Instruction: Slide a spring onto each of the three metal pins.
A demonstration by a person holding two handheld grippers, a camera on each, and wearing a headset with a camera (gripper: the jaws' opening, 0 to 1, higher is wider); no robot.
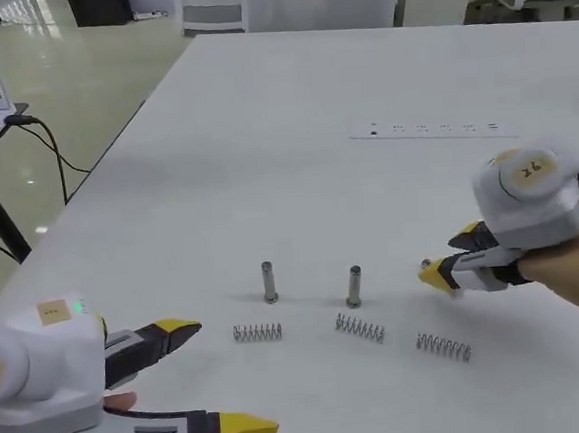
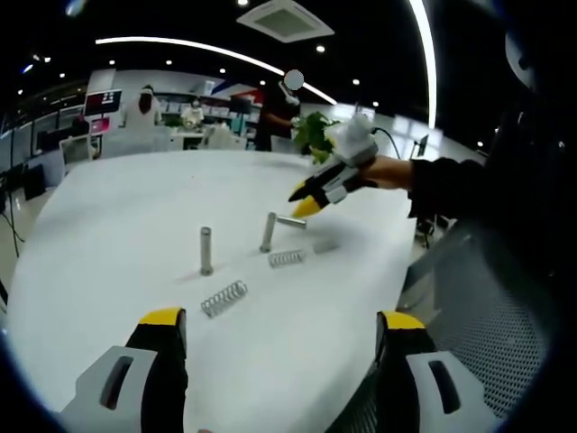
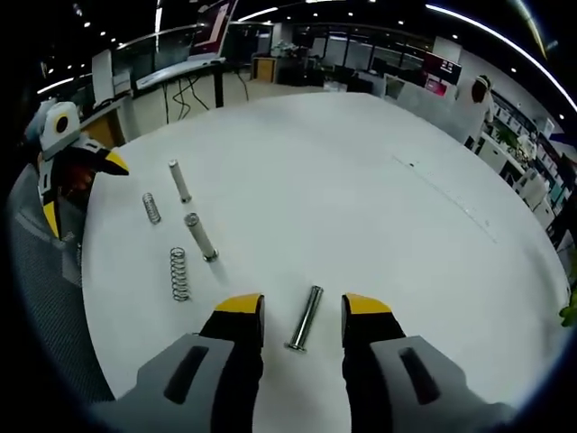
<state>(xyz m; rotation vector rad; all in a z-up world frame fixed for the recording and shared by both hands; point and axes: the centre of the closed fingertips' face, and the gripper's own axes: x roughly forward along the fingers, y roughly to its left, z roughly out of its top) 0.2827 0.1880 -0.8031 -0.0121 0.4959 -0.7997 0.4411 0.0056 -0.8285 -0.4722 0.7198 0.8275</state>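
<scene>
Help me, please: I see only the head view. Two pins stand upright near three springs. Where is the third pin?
Observer: In the right gripper view, the third pin is between the jaws of the right tool.
Operator: Is the tool shut on it?
Observer: No. The jaws stand apart, with a gap on each side of the pin.
Operator: Does this pin stand upright?
Observer: No. The left gripper view shows it on its side, beside the right tool's yellow tips.

Two pins (image 1: 269,281) upright, third pin (image 3: 305,317) lying, three springs (image 1: 359,327) flat
</scene>
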